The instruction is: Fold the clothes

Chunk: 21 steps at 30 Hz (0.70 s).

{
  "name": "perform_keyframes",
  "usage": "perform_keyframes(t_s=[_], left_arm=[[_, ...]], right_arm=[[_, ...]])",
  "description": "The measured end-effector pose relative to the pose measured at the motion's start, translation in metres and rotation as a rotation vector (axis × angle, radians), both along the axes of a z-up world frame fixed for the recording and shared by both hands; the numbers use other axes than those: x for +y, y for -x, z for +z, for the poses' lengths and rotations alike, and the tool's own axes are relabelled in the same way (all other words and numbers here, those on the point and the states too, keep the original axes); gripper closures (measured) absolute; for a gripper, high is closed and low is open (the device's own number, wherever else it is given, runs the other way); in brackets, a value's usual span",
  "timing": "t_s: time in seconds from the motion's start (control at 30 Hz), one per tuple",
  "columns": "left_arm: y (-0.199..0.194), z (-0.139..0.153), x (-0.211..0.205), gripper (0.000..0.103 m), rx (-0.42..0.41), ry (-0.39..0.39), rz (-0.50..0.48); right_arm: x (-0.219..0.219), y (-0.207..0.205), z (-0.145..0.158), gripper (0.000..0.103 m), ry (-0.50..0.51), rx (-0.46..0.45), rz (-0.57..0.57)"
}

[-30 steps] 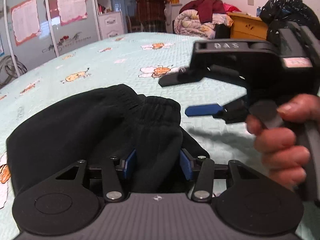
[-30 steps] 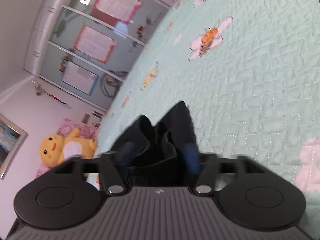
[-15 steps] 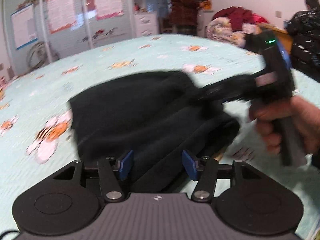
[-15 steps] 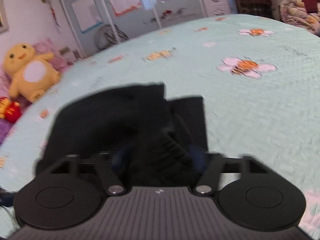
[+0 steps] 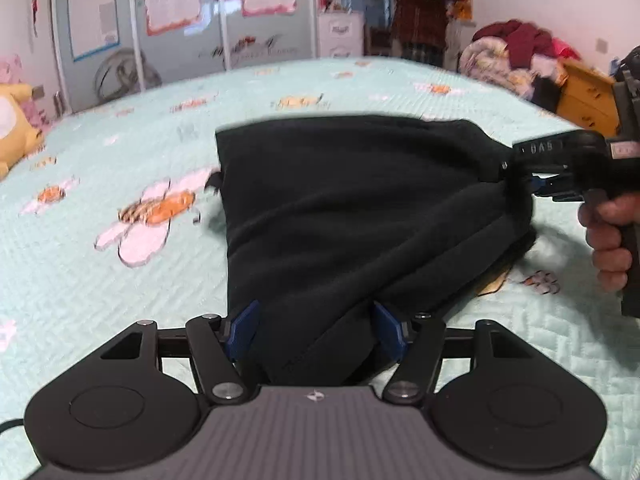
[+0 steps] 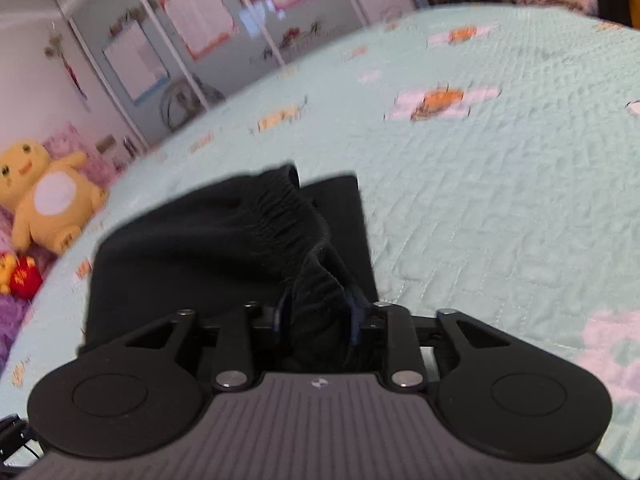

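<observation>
Black fleece fills the middle of the left wrist view: the black garment (image 5: pixel 340 208) lies spread on the mint quilted bed (image 5: pixel 100 280), its near edge bunched between the blue pads of the left tongs (image 5: pixel 314 330), which are clamped on the cloth. At the right edge, the right tongs (image 5: pixel 520 178) pinch the far right corner of the same garment, so the fabric runs in a taut fold from one grip to the other. A hand (image 5: pixel 610 236) wraps the handle of that right tool. Flower prints dot the quilt beside the cloth. Far back stand a wardrobe with posters (image 5: pixel 208 12), a person in a plaid shirt (image 5: pixel 420 12), a pile of bedding and clothes (image 5: pixel 512 56) and a wooden dresser (image 5: pixel 584 96); all of it is blurred

In the right wrist view, the right tongs (image 6: pixel 318 318) are closed on a gathered, ribbed band of the black garment (image 6: pixel 192 252), which rises in a crumpled ridge from the grip; the rest of the cloth lies flat on the bed (image 6: pixel 500 200) to the left and ahead. A yellow plush toy (image 6: pixel 48 196) sits at the left edge, beyond the bed, with a small red toy (image 6: pixel 24 278) just below it
</observation>
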<state>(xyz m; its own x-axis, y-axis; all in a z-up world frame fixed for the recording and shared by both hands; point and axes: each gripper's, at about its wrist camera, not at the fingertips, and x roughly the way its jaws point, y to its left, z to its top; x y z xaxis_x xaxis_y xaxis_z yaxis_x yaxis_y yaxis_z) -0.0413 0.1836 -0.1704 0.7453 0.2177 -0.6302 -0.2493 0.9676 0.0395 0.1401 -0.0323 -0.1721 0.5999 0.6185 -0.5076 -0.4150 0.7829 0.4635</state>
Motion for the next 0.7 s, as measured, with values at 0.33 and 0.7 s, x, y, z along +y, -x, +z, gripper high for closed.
perform_keyframes(t_s=[0.33, 0.7], left_arm=[[-0.001, -0.009, -0.003, 0.036, -0.005, 0.036, -0.052], [0.018, -0.005, -0.013, 0.032, -0.05, -0.026, -0.109]], right_arm=[[0.026, 0.022, 0.057, 0.056, -0.07, -0.248, 0.097], [0.089, -0.053, -0.008, 0.103, 0.05, 0.048, 0.073]])
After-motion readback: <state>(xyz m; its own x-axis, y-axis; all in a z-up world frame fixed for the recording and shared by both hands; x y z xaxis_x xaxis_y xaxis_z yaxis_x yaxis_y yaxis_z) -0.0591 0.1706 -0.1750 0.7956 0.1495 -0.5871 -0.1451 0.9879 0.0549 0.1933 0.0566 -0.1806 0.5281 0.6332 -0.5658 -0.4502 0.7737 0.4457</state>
